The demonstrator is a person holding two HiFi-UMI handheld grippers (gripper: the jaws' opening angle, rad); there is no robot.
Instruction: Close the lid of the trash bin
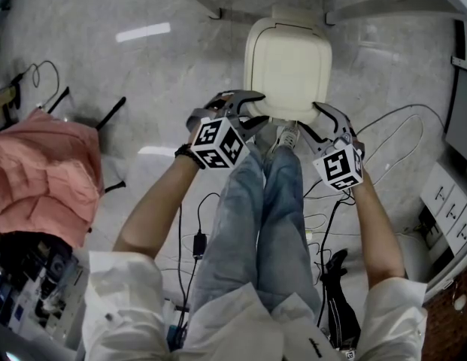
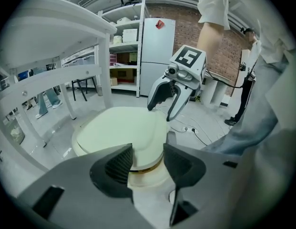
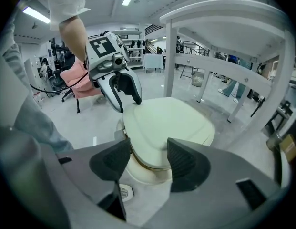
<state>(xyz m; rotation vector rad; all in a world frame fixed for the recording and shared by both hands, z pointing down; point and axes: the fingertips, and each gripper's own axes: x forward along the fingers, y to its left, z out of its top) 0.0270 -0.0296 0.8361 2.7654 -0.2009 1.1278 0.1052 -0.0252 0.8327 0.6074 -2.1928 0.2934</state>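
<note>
The trash bin's cream lid lies flat on the bin, on the grey floor under a white table. My left gripper is at the lid's near left corner and my right gripper at its near right corner. In the left gripper view the jaws stand apart over the lid's near edge, gripping nothing, and the right gripper hangs across from them. The right gripper view shows the same: its own jaws are parted above the lid, with the left gripper opposite.
White table legs and rails frame the bin. A chair draped in pink cloth stands at the left. Cables run over the floor at the right, beside white cabinets. The person's jeans-clad legs reach to the bin's front.
</note>
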